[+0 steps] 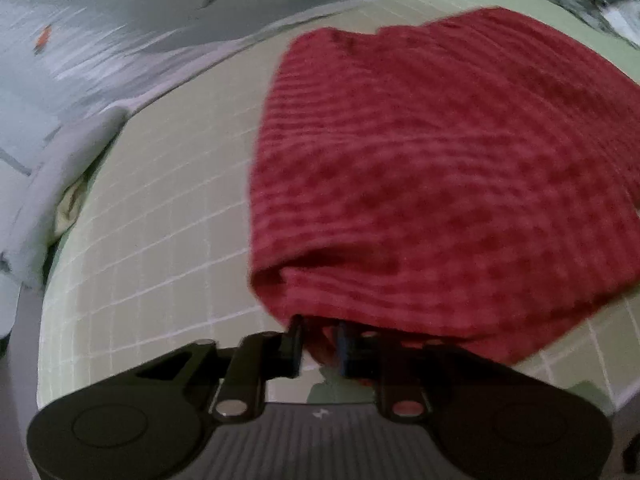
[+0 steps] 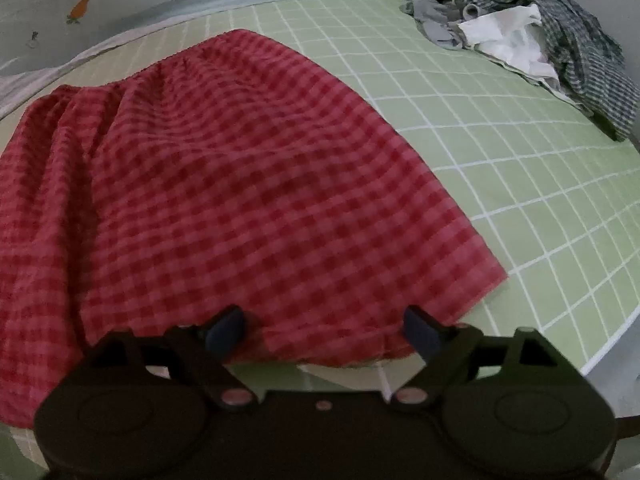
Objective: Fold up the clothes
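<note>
Both wrist cameras look forward along their grippers, low and close over the green gridded bed (image 2: pixel 520 160). Both share the red checked cloth (image 1: pixel 440 180) (image 2: pixel 220 200); the left view is blurred.

The left tongs (image 1: pixel 318 338) are pinched on a fold of the red checked cloth (image 1: pixel 440 168), which fills the whole way ahead and to their right; to their left the green checked sheet (image 1: pixel 160 220) lies bare up to a pale padded edge (image 1: pixel 72 148); the right tongs (image 2: pixel 324 330) stand spread over the near hem of the cloth (image 2: pixel 224 184), which blocks ahead and left; to their right the sheet (image 2: pixel 520 184) is open; far ahead on the right a heap of clothes (image 2: pixel 520 36) bars that corner.
</note>
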A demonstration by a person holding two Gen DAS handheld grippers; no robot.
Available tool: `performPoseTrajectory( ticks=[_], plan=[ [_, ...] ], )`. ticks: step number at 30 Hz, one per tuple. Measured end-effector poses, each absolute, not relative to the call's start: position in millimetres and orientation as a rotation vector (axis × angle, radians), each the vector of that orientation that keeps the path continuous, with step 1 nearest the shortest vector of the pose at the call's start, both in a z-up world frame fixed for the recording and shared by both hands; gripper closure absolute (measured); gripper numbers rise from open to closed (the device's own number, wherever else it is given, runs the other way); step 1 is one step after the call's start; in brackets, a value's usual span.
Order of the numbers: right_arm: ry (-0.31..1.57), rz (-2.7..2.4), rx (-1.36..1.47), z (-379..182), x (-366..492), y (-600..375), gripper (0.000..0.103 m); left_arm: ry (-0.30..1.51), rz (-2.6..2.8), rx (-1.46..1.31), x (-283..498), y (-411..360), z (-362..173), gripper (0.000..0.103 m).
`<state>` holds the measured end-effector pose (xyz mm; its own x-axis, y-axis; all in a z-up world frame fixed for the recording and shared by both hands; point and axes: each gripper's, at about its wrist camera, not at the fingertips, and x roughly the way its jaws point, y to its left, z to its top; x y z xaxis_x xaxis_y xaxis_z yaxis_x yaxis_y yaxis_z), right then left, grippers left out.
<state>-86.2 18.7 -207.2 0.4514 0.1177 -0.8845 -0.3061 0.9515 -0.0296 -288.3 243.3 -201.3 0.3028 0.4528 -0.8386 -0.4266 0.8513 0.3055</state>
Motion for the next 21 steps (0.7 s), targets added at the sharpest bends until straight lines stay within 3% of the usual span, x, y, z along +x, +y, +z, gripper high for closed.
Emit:
performPoseTrajectory(
  ticks=[8, 13, 14, 16, 18, 21],
  plan=[
    [1.081, 0.261, -0.201, -208, -89, 17, 0.010, 0.896, 0.861, -0.569, -363, 319, -172, 0.101],
    [1.095, 0.259, -0.210, -208, -84, 18, 0.008, 0.795, 0.878, -0.726, -385, 331, -164, 0.099],
    [1.096, 0.257, -0.213, -208, -84, 20, 0.008, 0.794, 0.880, -0.727, -385, 331, -162, 0.096],
    [1.098, 0.257, -0.218, -208, -85, 23, 0.008, 0.812, 0.874, -0.730, -380, 329, -166, 0.071],
    [1.100, 0.261, -0.223, -208, -86, 25, 0.008, 0.833, 0.866, -0.732, -374, 326, -170, 0.056],
    [1.104, 0.271, -0.231, -207, -87, 26, 0.008, 0.865, 0.854, -0.737, -365, 323, -176, 0.052]
  ],
)
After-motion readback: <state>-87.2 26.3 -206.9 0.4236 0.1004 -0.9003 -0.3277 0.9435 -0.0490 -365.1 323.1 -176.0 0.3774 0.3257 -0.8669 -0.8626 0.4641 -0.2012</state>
